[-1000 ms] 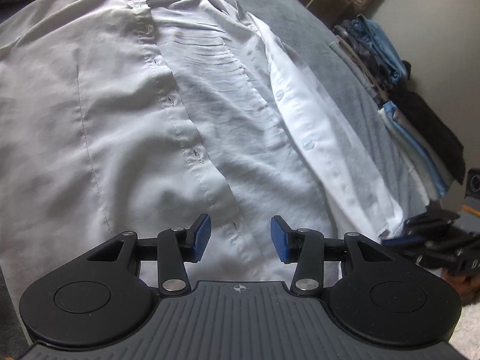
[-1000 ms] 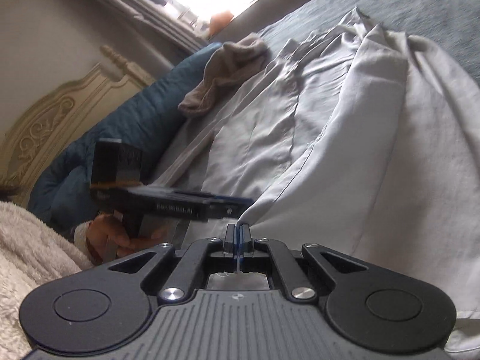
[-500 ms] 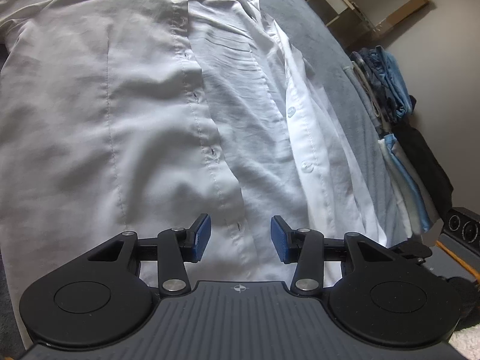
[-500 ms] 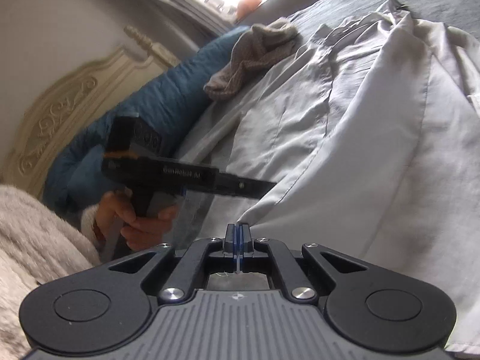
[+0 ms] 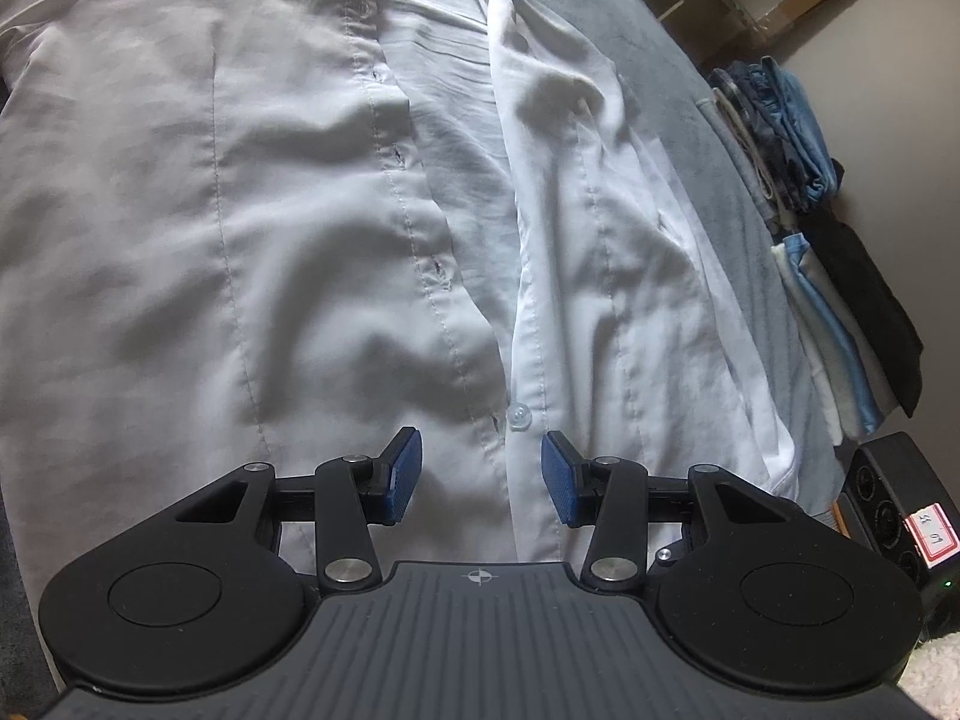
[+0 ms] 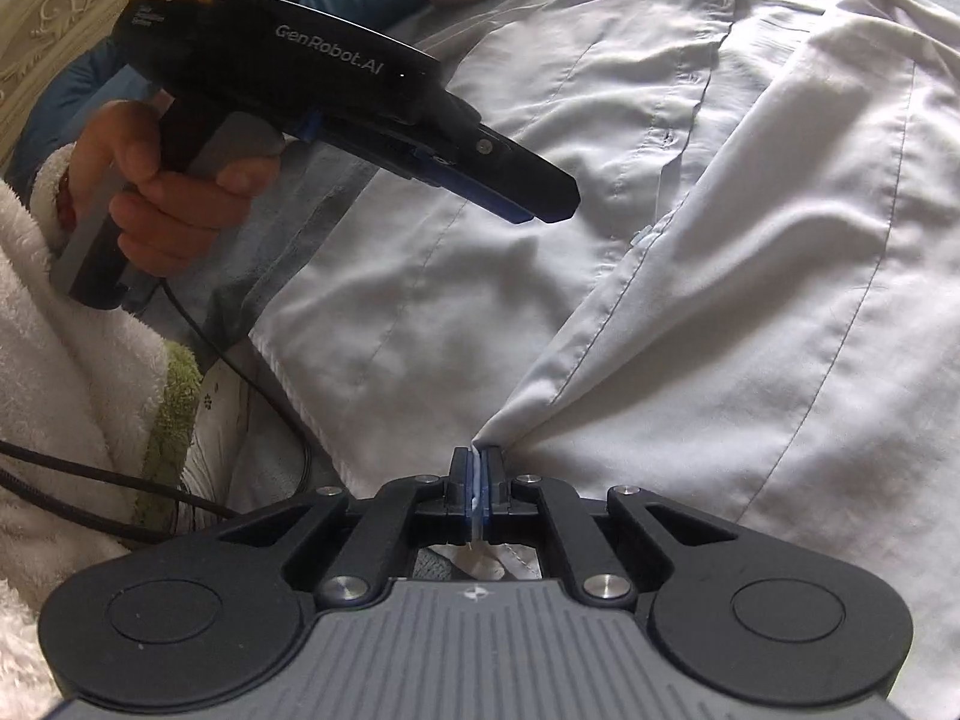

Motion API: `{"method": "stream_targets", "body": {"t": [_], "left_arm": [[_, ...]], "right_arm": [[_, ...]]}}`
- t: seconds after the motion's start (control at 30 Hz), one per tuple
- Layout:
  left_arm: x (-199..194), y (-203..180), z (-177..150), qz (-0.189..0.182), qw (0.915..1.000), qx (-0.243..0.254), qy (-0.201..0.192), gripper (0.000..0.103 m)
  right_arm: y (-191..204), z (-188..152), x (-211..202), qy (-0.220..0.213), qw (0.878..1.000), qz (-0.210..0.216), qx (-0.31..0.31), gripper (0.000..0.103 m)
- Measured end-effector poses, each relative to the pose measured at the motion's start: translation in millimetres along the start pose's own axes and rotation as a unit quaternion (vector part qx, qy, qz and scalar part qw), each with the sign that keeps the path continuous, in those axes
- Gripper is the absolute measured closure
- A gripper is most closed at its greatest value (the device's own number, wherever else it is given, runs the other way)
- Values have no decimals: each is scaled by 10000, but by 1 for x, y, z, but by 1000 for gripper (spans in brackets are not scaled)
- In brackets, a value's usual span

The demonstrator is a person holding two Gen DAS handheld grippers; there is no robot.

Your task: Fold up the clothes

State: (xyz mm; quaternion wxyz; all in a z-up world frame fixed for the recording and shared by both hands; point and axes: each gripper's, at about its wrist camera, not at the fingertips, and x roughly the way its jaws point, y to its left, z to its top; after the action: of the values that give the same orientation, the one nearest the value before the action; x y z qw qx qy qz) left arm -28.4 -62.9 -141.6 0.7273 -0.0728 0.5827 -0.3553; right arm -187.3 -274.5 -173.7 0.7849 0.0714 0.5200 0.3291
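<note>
The right tongs [image 6: 477, 483] are pressed together on a corner of the white shirt [image 5: 252, 228], at the bottom of its button-side front panel, and the cloth rises from them in a taut ridge that runs up toward the placket. A second ago that ridge lay flatter and further off to the side; now the panel is drawn up and across, so the free edge has swung nearer the other front. In my judgement this is the closing or straightening of the shirt front ahead of a fold, though one could not say how far the folding has gone. Just beyond, the left tongs [image 5: 481, 477] hang spread and empty right over the hem, a clear button [image 5: 517, 418] between their blue pads; compared with a second ago they have travelled forward up the shirt, and the buttonhole strip now sits much closer under them. The person's left hand [image 6: 162, 204] grips that tool's handle, seen from the right wrist view. The shirt lies front-up and open on the grey bed [image 5: 630, 36]. Furthest off, a stack of folded clothes [image 5: 840, 300] sits at the bed's edge.
</note>
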Motion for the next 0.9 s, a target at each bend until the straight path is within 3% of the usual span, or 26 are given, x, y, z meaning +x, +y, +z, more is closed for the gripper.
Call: {"method": "stream_targets", "body": {"t": [0.13, 0.3, 0.57, 0.77, 0.9], "left_arm": [[2, 1, 0, 97, 9999, -12, 64, 59], [3, 0, -1, 115, 9999, 27, 96, 59], [6, -6, -6, 161, 9992, 258, 240, 59], [9, -12, -9, 196, 9982, 434, 351, 59], [14, -13, -13, 164, 9973, 525, 491, 59]], "right_arm": [[1, 0, 0, 100, 9999, -46, 26, 95], [1, -2, -3, 128, 9998, 107, 144, 75], [-8, -4, -22, -33, 9989, 186, 433, 70], [-28, 8, -59, -626, 9942, 364, 801, 70], [-53, 20, -92, -1287, 9822, 369, 1321, 70]]}}
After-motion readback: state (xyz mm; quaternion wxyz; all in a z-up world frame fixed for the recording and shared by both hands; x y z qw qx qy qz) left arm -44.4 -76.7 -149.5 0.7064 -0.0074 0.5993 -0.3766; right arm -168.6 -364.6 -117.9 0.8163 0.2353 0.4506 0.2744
